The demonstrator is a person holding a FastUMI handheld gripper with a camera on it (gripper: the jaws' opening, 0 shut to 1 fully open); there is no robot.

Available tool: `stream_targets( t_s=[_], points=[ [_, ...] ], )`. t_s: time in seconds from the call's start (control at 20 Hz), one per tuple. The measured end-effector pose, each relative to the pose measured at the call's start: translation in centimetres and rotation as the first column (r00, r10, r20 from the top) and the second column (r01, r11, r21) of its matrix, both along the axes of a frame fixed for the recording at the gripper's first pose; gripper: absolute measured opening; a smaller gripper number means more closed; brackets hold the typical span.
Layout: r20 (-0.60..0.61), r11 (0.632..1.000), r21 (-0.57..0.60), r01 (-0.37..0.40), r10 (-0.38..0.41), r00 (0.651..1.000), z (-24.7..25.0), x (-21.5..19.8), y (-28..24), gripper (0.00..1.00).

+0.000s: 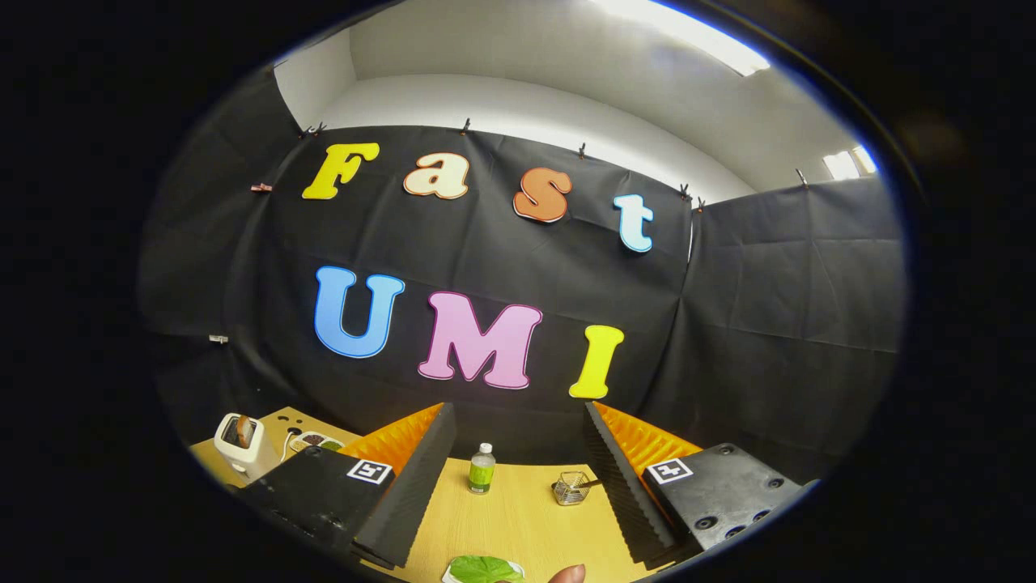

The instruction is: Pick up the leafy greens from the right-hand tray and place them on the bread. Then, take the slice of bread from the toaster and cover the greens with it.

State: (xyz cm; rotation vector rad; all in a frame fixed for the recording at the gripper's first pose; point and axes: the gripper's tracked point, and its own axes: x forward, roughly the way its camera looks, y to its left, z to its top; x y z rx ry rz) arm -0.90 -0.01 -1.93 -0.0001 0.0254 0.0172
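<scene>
The gripper (518,478) is held level above the surface (518,518), its two fingers spread wide with nothing between them but bare wood. Nothing is gripped. That wide gap suits a soft, flat thing such as a leaf, so it reads as readiness for the first pick.

Low between the fingers, nearer than their tips, lie the leafy greens (484,569), resting on what seems a pale tray (449,576), of which little shows. Just beside them on the right is a fingertip of a person's hand (568,574), perhaps steadying or setting out the tray. The greens sit under the gripper rather than ahead of it, so the fingers would likely need to tip down and draw back to reach them.

Beyond the fingertips stand a small bottle (481,469) with a green label and a little wire basket (572,487), apart from each other and probably no part of the job.

Well off past the left finger is the toaster (239,444), upright, with a slice of bread (243,431) standing out of its slot, easy to take from above. Just beside it lies a small dish (316,441); its contents are too small to tell.
</scene>
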Motion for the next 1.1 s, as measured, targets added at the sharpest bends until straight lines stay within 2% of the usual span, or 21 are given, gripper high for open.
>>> stream_targets(
  t_s=[0.25,0.4,0.55,0.7,0.8,0.9,1.1],
  points=[
    [-0.059,0.999,0.002,-0.055,0.055,0.997,-2.9,0.4,1.0,0.98],
    [-0.158,0.995,0.012,-0.1,0.101,0.982,-7.8,0.2,1.8,0.98],
    [-0.289,0.989,0.001,-0.15,0.143,0.947,-14.8,-0.5,2.7,0.97],
    [-0.437,0.976,0.026,-0.217,0.207,0.875,-22.5,-1.7,4.0,0.97],
    [-0.545,0.962,0.075,-0.263,0.26,0.797,-27.7,-3.0,4.9,0.96],
    [-0.615,0.953,0.137,-0.272,0.297,0.731,-31.7,-3.7,5.5,0.94],
    [-0.715,0.95,0.132,-0.281,0.288,0.637,-38.6,-3.9,5.2,0.92]
  ],
)
